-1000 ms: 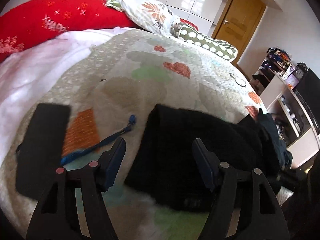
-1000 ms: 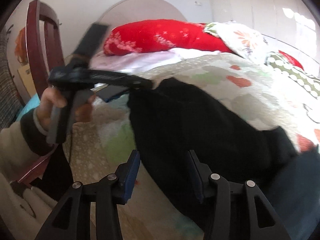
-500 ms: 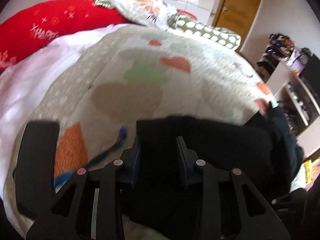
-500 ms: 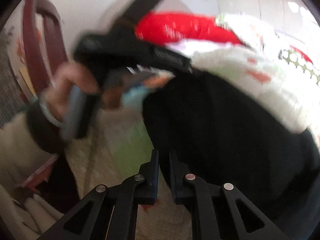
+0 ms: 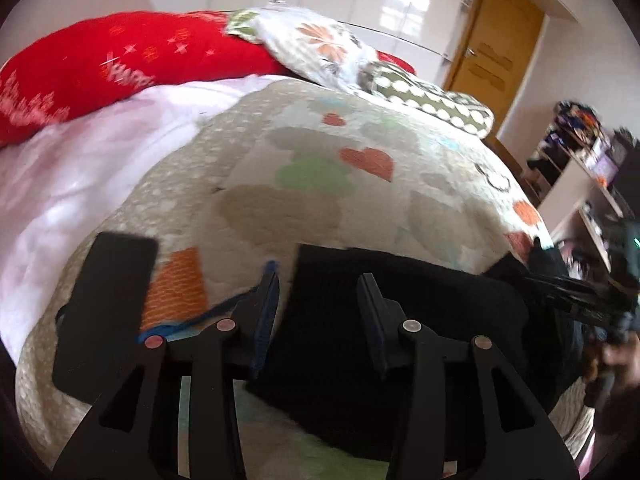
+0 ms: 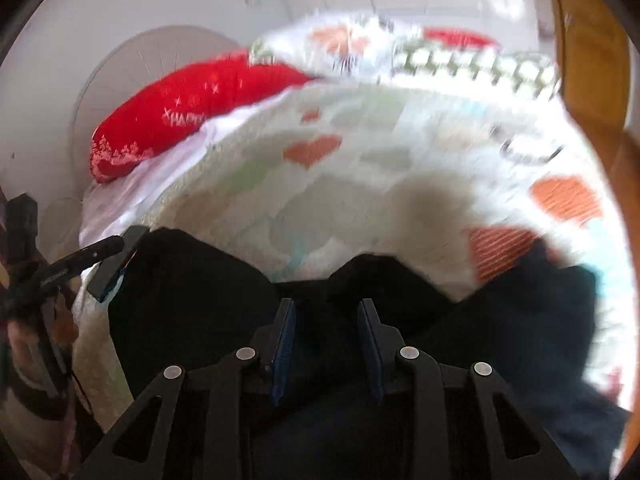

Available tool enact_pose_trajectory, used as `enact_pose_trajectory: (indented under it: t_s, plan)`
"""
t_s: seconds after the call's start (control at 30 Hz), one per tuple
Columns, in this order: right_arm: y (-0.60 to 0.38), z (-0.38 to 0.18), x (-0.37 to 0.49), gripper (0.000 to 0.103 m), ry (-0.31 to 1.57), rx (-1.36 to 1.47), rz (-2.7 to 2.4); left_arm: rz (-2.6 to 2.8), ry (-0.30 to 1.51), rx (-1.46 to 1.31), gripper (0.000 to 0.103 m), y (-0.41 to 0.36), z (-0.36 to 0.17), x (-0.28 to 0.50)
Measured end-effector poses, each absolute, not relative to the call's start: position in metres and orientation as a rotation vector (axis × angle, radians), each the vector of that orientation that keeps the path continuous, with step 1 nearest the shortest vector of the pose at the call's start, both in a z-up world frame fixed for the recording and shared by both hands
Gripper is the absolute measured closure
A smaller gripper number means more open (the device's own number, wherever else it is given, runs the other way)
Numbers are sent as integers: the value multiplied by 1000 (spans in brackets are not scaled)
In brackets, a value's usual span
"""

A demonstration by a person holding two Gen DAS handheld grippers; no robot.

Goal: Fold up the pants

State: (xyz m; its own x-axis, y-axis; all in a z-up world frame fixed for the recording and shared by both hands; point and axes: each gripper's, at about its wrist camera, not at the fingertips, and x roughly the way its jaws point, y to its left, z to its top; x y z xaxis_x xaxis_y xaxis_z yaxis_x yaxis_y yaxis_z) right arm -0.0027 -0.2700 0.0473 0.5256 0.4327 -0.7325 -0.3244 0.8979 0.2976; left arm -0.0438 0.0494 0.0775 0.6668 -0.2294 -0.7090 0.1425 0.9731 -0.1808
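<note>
On patterned quilt (image 5: pixel 312 184): black pants (image 5: pixel 400 312) | wooden door (image 5: pixel 496 52) behind | both hand-held grippers, left (image 5: pixel 318 292) and right (image 6: pixel 326 316), spread

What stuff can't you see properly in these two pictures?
- Black pants: near part hidden behind the right tongs, right wrist view.
- Bedspread pattern: motion-blurred, right wrist view.
- Shelf items: too small and blurred, left wrist view.
- Blue cord: end hidden behind the left tongs.

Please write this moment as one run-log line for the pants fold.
left gripper: open, at pants edge | right gripper: open, over pants | black pants: lying on quilt | grasp: none visible
</note>
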Motion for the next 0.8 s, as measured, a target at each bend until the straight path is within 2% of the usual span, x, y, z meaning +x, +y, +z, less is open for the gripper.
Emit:
enact_pose_trajectory:
  t_s: [0.1,0.13,0.17,0.3,0.33,0.43,0.57,0.73,0.8]
  plan:
    - [-264,24,17,76,960,182,507,-203,839,-70,63,34,68,-38]
    - [-265,22,21,90,949,194,506,-197,852,-53,63,29,63,-36]
    - [-269,26,25,94,915,214,497,-195,858,-46,63,27,61,-35]
    - [-284,47,37,95,800,290,507,-180,869,-34,63,23,49,-32]
    - [-280,47,44,95,802,257,492,-175,869,-32,63,22,47,-32]
    - [-269,26,67,95,866,180,434,-140,862,-7,51,18,35,-32]
    - [-269,2,76,95,904,204,392,-135,858,3,49,19,36,-34]
    - [-302,39,45,89,851,202,330,-124,802,-17,49,24,60,-42]
    - [-325,57,28,72,826,159,231,-139,770,-40,49,21,71,-46]
